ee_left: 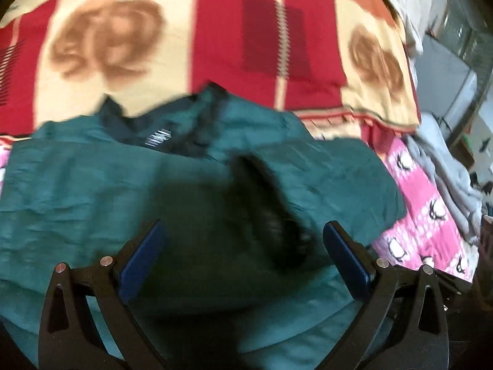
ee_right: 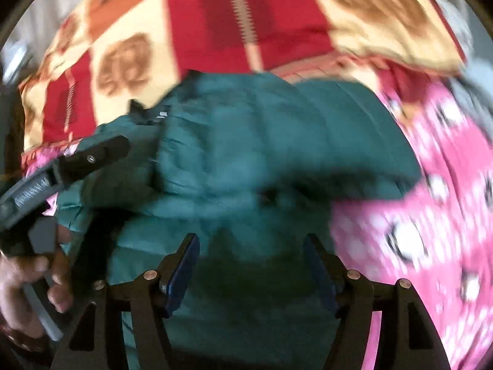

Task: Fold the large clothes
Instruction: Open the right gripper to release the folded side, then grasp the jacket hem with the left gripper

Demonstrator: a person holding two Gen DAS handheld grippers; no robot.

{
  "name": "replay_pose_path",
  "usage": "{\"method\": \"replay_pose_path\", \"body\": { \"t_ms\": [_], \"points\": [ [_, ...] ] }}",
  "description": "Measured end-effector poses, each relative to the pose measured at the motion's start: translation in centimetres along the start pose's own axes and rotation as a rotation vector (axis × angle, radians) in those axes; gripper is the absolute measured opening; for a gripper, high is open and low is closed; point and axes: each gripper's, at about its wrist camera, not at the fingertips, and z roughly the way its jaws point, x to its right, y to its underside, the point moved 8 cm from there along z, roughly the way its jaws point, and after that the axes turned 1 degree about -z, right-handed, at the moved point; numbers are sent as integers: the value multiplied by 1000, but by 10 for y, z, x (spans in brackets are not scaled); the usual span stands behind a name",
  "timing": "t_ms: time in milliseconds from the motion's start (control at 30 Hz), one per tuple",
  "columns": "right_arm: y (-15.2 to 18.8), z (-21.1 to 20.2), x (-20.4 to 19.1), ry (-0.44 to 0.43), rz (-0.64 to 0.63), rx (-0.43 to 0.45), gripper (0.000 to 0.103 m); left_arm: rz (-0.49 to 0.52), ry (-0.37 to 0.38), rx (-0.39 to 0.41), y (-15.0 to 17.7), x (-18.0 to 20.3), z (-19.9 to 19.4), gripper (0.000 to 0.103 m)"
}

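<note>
1. The left gripper [ee_left: 243, 246] hangs low over the teal garment [ee_left: 92, 191], jaws spread wide with nothing between the blue pads [ee_left: 140, 262]
2. The right gripper [ee_right: 251, 265] also stands wide apart and empty above the same teal garment [ee_right: 246, 154]; both views are blurred
3. In the right wrist view, a hand [ee_right: 21, 280] grasps the left gripper's handle at the left edge
4. The garment lies bunched on a pink penguin-print sheet [ee_right: 431, 215], with a dark collar [ee_left: 160, 135] towards its far edge
5. Beyond it lies a red and cream patterned blanket [ee_left: 234, 30], touching the garment's far edge
</note>
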Motion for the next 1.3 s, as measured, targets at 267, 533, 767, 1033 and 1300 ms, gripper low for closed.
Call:
{"method": "replay_pose_path", "body": {
  "t_ms": [267,533,767,1033,1300],
  "points": [
    [2,-5,34,28,49,-14,67,5,158,-11,-3,43,21,89],
    [-7,-7,35,45,48,-6,67,-16,167,-5,-5,41,18,13],
    [-9,-11,31,73,28,14,67,-32,133,122,-31,20,-30,13],
    [-10,-9,20,90,6,30,67,-172,55,255,-57,-58,-87,13],
    [-11,-3,13,99,-3,26,67,-234,91,140,-38,-74,-69,35]
  ]
}}
